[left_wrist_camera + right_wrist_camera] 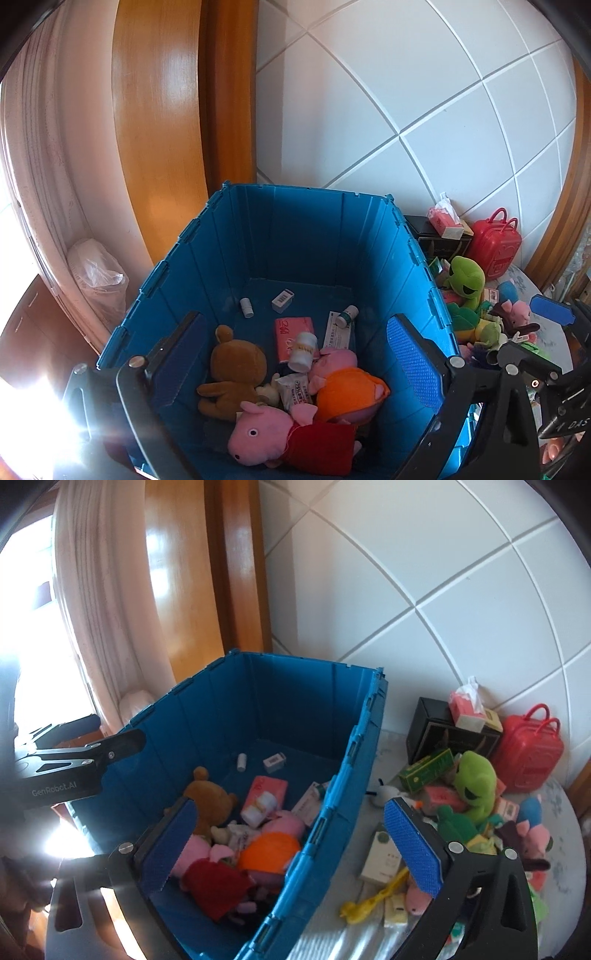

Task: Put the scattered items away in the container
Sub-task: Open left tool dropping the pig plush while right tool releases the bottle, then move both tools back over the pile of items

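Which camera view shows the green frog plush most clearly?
The right wrist view: the green frog plush sits whole and unobstructed beside the blue crate. The left wrist view shows it smaller, near the right edge.

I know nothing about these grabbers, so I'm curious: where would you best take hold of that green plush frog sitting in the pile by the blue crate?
Probably the green plush frog by its round head, coming down from above. It sits upright on the toy pile, head clear, body wedged among boxes. The open right gripper looks wide enough.
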Demonstrator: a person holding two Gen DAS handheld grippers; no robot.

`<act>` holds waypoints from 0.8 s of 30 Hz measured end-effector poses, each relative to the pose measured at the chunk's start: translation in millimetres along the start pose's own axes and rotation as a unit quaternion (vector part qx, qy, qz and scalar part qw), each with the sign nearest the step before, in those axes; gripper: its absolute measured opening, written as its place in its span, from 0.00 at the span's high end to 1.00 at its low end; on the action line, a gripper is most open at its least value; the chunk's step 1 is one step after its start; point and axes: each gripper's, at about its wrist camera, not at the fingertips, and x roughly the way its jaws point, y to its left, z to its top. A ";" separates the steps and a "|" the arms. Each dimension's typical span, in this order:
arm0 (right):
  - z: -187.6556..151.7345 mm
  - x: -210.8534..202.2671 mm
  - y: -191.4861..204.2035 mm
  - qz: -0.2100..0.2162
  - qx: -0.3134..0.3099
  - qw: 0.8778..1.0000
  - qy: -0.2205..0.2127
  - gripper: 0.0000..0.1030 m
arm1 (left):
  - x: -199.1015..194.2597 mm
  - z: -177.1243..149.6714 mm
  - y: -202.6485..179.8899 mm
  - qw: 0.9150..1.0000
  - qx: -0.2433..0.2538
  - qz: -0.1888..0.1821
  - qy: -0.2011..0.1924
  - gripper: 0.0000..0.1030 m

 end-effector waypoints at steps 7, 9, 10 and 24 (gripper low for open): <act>-31.9 -32.6 -42.5 -0.024 0.014 1.000 -0.008 0.00 | -4.9 -10.1 -60.1 0.999 0.033 -0.033 0.004 0.03; -40.6 -41.8 -57.6 -0.030 0.026 0.999 -0.009 0.00 | -5.4 -13.0 -81.9 0.998 0.043 -0.042 0.009 0.03; -45.0 -46.0 -65.9 -0.032 0.031 0.999 -0.009 0.00 | -5.9 -14.4 -93.0 0.998 0.048 -0.046 0.010 0.03; -119.8 -99.2 -201.8 -0.089 0.087 0.992 0.012 0.00 | 7.3 -54.8 -248.5 0.986 0.116 -0.102 0.055 0.03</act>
